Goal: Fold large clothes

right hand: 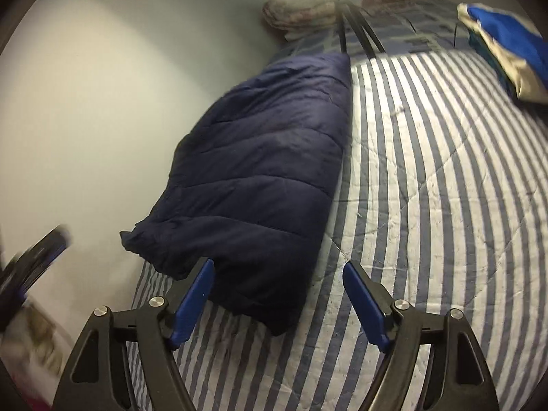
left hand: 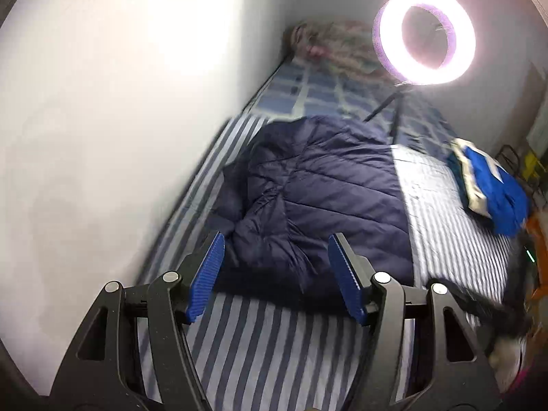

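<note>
The left wrist view looks forward past its own left claw (left hand: 275, 274) along the length of the bed (left hand: 294, 349), from low over the near end, with the wall (left hand: 85, 137) on its left and the ring light (left hand: 424, 36) high ahead. The right wrist view sits behind the right claw (right hand: 278, 299), also low and near, facing the same way. Both views share the dark quilted jacket (right hand: 260, 171), the striped cover, the blue folded cloth (left hand: 489, 191) and the far pillows (right hand: 301, 10).
</note>
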The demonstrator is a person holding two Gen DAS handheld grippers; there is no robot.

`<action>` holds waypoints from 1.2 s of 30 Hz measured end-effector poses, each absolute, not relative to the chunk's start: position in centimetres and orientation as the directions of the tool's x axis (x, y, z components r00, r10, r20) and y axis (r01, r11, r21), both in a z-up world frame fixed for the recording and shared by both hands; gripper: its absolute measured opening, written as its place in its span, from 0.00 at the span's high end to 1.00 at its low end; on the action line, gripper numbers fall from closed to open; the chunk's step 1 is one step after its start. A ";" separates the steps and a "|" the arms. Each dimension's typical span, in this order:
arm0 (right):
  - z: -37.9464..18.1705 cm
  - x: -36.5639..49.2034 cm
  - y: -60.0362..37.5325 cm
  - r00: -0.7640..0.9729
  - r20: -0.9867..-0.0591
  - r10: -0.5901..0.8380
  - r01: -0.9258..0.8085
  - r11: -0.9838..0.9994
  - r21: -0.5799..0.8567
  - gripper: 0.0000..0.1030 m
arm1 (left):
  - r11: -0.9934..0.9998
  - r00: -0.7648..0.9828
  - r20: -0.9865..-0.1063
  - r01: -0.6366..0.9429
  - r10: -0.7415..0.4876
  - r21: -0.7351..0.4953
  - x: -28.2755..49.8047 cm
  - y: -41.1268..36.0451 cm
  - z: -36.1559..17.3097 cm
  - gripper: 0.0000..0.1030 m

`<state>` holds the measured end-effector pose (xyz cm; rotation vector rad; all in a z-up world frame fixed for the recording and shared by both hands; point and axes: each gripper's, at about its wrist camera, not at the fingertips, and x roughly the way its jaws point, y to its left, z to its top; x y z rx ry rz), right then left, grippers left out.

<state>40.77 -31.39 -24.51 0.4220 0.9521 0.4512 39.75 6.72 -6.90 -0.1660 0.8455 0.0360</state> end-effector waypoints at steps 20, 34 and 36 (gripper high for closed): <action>-29.2 43.9 -26.9 0.325 -0.648 0.689 -0.277 0.725 0.631 0.72 | 0.982 0.511 -0.860 -0.165 0.007 -0.090 44.6 10.8 -20.3 0.40; -24.0 39.9 -31.6 0.319 -0.790 0.524 -0.350 0.839 0.416 0.80 | 0.991 0.469 -0.874 0.033 -0.130 -0.130 37.0 1.5 -19.5 0.51; -23.9 38.4 -32.6 0.311 -0.802 0.509 -0.347 0.847 0.403 0.80 | 0.989 0.467 -0.871 0.070 -0.150 -0.133 35.3 -0.1 -19.7 0.51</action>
